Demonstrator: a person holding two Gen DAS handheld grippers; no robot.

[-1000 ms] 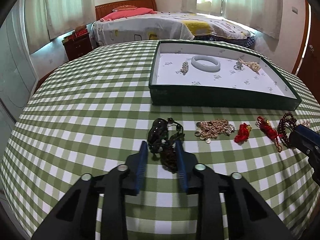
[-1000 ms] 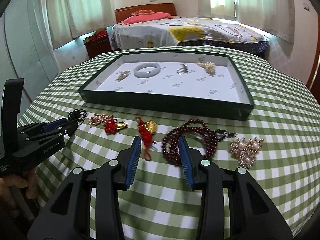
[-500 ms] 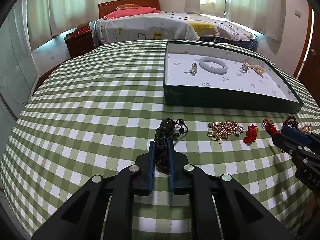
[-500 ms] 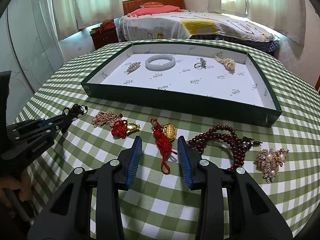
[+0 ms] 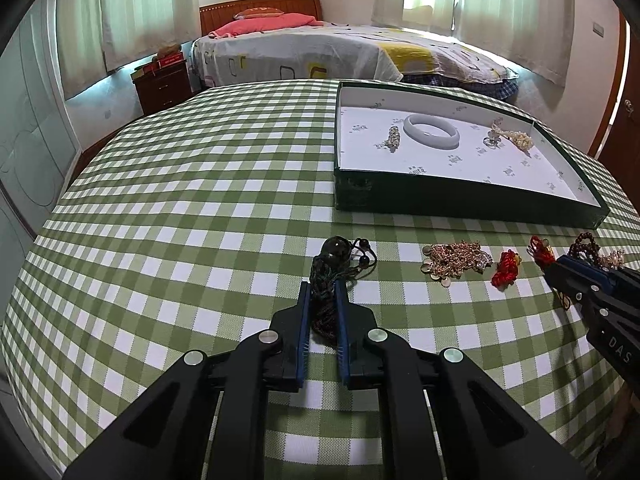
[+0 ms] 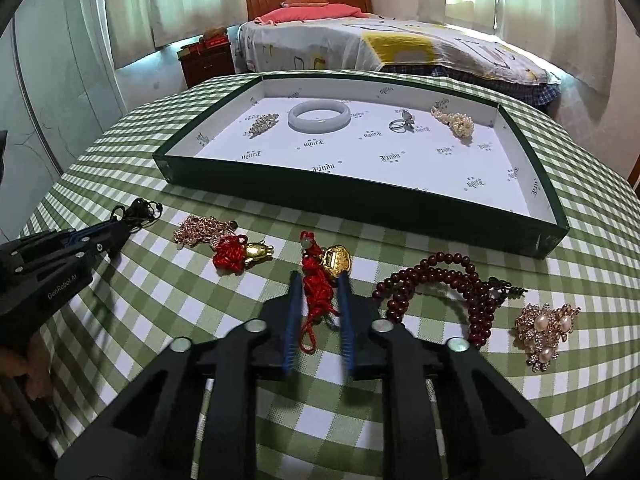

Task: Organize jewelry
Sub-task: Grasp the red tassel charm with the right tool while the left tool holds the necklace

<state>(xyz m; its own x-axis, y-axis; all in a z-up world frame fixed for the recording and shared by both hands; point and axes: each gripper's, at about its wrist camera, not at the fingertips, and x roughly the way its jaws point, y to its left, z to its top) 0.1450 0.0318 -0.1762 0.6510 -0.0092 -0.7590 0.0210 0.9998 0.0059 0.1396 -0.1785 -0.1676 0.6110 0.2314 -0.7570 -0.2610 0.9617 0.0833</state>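
Green-checked tablecloth (image 6: 400, 420), two pieces in hand. Item one: dark cord pendant (image 5: 326, 280), clamped in my left gripper (image 5: 322, 292), long axis running away along the jaws. Item two: red tassel with gold lock charm (image 6: 320, 280); my right gripper (image 6: 320, 304) has just been closing on it, charm at the tips. Green tray (image 6: 360, 200) lies straight ahead of both, nearer my right hand.

Home bedroom, made bed (image 5: 340, 48) with wooden headboard (image 5: 260, 10), curtained windows (image 5: 132, 4), nightstand (image 5: 162, 82)
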